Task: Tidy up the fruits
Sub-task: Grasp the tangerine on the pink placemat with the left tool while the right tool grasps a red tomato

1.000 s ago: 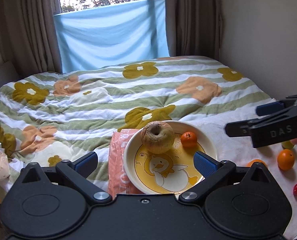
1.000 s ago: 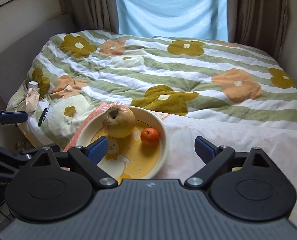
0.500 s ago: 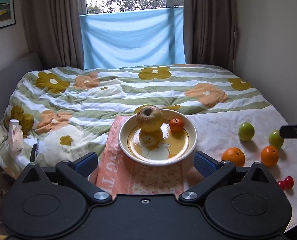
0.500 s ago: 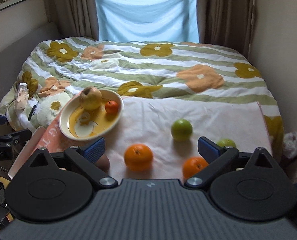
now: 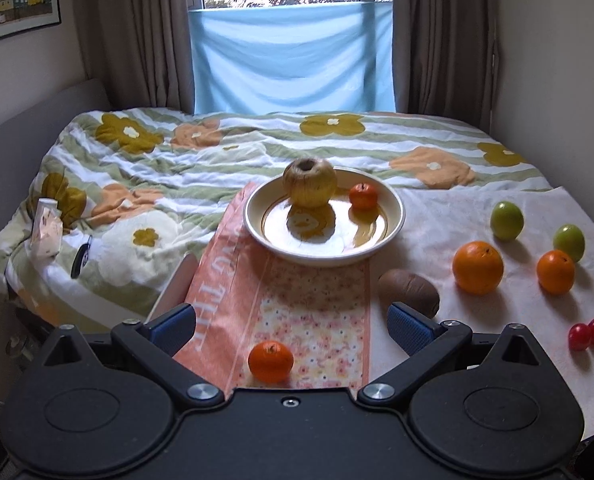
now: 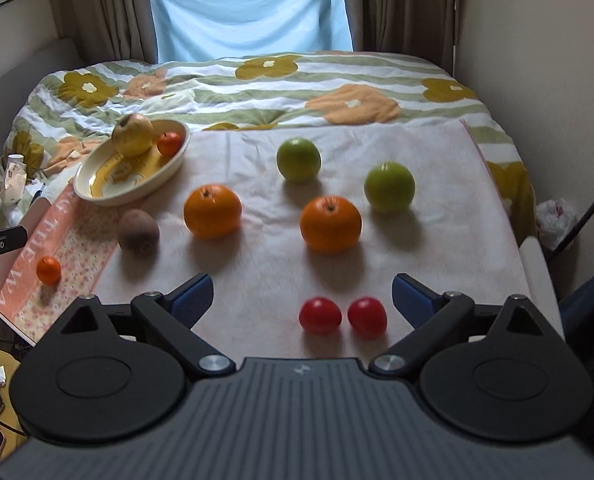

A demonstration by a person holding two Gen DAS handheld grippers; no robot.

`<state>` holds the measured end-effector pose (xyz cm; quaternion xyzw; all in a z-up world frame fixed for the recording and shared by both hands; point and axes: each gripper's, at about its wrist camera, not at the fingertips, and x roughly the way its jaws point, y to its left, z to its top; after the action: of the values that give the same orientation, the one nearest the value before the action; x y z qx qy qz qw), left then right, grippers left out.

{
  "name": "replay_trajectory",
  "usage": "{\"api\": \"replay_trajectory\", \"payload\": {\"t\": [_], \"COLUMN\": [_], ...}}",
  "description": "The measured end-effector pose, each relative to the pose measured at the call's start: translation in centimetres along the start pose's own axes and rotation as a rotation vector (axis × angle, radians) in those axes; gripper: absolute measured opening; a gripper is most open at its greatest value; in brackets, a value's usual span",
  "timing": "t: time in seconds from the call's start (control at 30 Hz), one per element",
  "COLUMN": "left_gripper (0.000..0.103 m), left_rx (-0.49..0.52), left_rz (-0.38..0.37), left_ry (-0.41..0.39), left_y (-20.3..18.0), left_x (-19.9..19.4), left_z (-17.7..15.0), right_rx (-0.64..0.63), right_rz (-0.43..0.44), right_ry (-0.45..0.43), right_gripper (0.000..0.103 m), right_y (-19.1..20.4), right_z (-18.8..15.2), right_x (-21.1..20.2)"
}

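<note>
Fruit's all over the cloth [image 6: 437, 168]: two oranges [image 6: 212, 211], two green apples [image 6: 298, 159], a kiwi [image 6: 138, 230] and two cherry tomatoes [image 6: 320, 315], with a big apple [image 5: 309, 183] and small tangerine [image 5: 363, 196] sitting in the plate [image 5: 265, 236]. Another tangerine [image 5: 270, 361] lies near the left gripper [image 5: 291, 322]. Both it and the right gripper [image 6: 302, 294] are spread wide, holding nothing.

Apple [image 5: 309, 182] and tangerine [image 5: 363, 196] in plate [image 5: 393, 232] — oranges [image 6: 212, 211] loose.

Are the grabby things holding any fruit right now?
No. The left gripper and right gripper are both open and empty, above the table.
</note>
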<state>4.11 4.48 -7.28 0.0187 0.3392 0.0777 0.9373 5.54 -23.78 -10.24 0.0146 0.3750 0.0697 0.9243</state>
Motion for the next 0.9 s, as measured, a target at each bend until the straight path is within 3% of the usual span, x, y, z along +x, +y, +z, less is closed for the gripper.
{"api": "replay_trajectory", "payload": {"t": [0.3, 0.67, 0.77, 0.83, 0.9], "left_gripper": [0.095, 0.065, 0.054, 0.041, 0.041], "left_rx": [-0.013, -0.055, -0.057, -0.067, -0.072], "left_rz": [0.040, 0.019, 0.006, -0.002, -0.001], "left_ry": [0.067, 0.125, 0.138, 0.149, 0.146], "left_y": [0.8, 2.0, 1.9, 1.8, 1.9], "left_x": [3.9, 6.8, 7.2, 7.5, 7.5], "left_z": [-2.5, -3.3, -3.4, -3.5, -3.5], "right_rx": [0.021, 0.036, 0.042, 0.048, 0.054], "right_rz": [-0.011, -0.026, -0.035, -0.038, -0.043], "right_ry": [0.027, 0.048, 0.051, 0.053, 0.055], "right_gripper": [0.103, 0.099, 0.096, 0.093, 0.089], "right_y": [0.4, 1.3, 1.4, 1.4, 1.2], "right_z": [-3.0, -4.2, -4.3, -4.3, -4.3], "right_x": [3.2, 5.3, 5.6, 5.8, 6.0]}}
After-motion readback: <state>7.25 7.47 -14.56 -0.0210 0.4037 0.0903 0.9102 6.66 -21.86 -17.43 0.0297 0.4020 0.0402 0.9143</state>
